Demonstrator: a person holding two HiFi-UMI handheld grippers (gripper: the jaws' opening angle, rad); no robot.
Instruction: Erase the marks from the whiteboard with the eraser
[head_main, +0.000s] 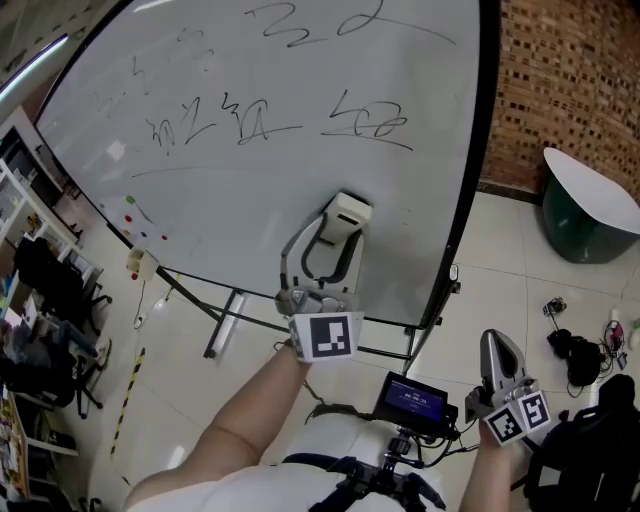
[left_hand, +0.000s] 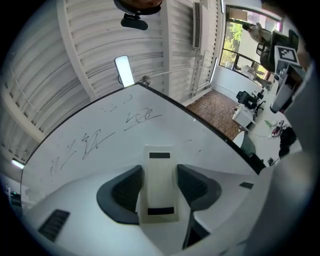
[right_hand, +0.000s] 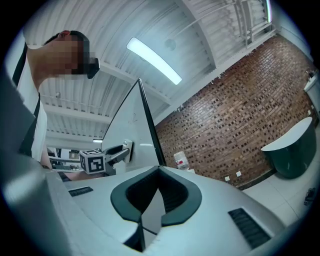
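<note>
Left gripper (head_main: 342, 228) of mine clamped on the eraser (head_main: 349, 209), low on the whiteboard (head_main: 250, 200), marks (head_main: 262, 122) above, right gripper (head_main: 497, 350) closed empty over tiled floor (head_main: 500, 280), brick wall (head_main: 570, 70) beyond.

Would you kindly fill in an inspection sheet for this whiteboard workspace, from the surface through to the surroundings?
Surface: whiteboard, white with a dark frame; lower part bare.
Job's things: dark marks across the upper part; white eraser at the board, below them.
Clutter: small coloured dots near the board's lower left edge.
Grippers: left gripper shut on the eraser; right gripper shut, empty, held low away from the board.
Cables: dark tangle on the floor tiles at right, seemingly cables.
Surroundings: brick wall; dark green tub with a white rim; shelves at left.
</note>
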